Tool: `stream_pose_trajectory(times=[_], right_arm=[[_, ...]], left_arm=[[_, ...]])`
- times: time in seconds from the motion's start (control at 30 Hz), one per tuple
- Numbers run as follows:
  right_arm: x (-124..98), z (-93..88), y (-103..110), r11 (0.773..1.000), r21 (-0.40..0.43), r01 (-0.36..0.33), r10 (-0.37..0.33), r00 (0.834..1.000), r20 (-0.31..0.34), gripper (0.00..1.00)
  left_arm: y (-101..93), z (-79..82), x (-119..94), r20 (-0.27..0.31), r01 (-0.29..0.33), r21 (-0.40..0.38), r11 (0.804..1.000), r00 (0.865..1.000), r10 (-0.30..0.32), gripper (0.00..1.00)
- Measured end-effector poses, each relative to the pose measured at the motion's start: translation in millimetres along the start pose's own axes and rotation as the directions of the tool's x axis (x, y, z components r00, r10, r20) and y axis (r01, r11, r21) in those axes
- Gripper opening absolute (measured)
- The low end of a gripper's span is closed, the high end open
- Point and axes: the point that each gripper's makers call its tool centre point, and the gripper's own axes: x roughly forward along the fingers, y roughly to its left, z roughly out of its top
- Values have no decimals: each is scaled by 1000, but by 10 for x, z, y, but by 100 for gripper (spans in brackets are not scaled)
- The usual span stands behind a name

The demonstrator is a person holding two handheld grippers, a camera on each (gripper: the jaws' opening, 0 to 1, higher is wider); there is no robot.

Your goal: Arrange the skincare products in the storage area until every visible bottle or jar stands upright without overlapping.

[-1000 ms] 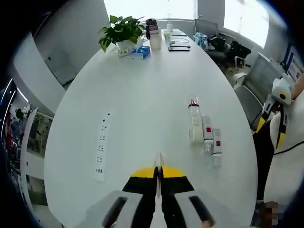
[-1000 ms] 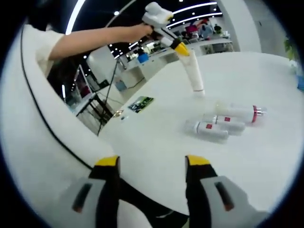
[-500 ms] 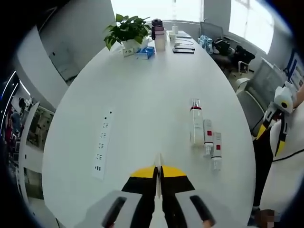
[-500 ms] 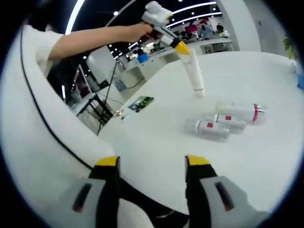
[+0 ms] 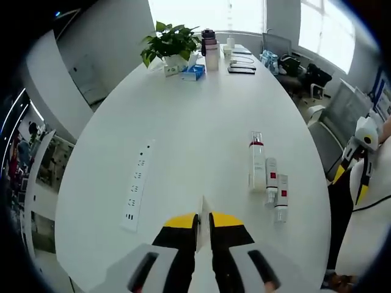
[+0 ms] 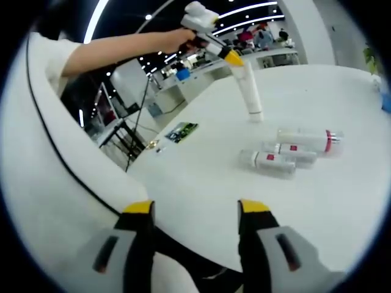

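Three skincare bottles lie on their sides, side by side, on the white table (image 5: 183,134): a long clear one with a red band (image 5: 256,166) (image 6: 305,140) and two smaller white ones with red labels (image 5: 271,181) (image 5: 281,197) (image 6: 269,161). My left gripper (image 5: 203,218) (image 6: 234,58) is shut on the flat end of a white tube (image 6: 247,91). The tube leans, cap down, at the table surface just beyond the bottles. My right gripper (image 6: 195,210) (image 5: 349,181) hangs open and empty off the table's edge, near a person's white shirt.
A power strip (image 5: 137,189) lies left of the bottles. At the far end are a potted plant (image 5: 173,43), a blue box (image 5: 192,72), a cup (image 5: 211,54) and phones (image 5: 242,68). Office chairs (image 5: 327,125) stand along the right side. A green card (image 6: 181,132) lies near the table edge.
The left gripper view has shifted a little with the hand, and the held tube has moved only slightly. The three bottles lie as before; the right gripper stays open.
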Motion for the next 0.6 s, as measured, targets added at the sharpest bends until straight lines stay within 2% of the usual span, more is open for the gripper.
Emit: stream_pose_trajectory(times=[0.17,0.3,0.47,0.6], right_arm=[[4,-6,15,1000,-2,0,0,1000,2,53],[7,-21,42,1000,-4,-7,7,1000,-1,53],[7,-31,42,1000,-4,-13,13,1000,-3,53],[13,-28,44,1000,-7,-19,19,1000,-1,53]], left_arm=[[-18,-3,-11,8,0,-9,1000,1000,1,7],[-24,5,-30,17,9,-18,1000,1000,-8,16],[-25,11,-77,28,3,-25,1000,1000,-2,16],[-14,27,-93,47,-12,-37,999,999,14,22]])
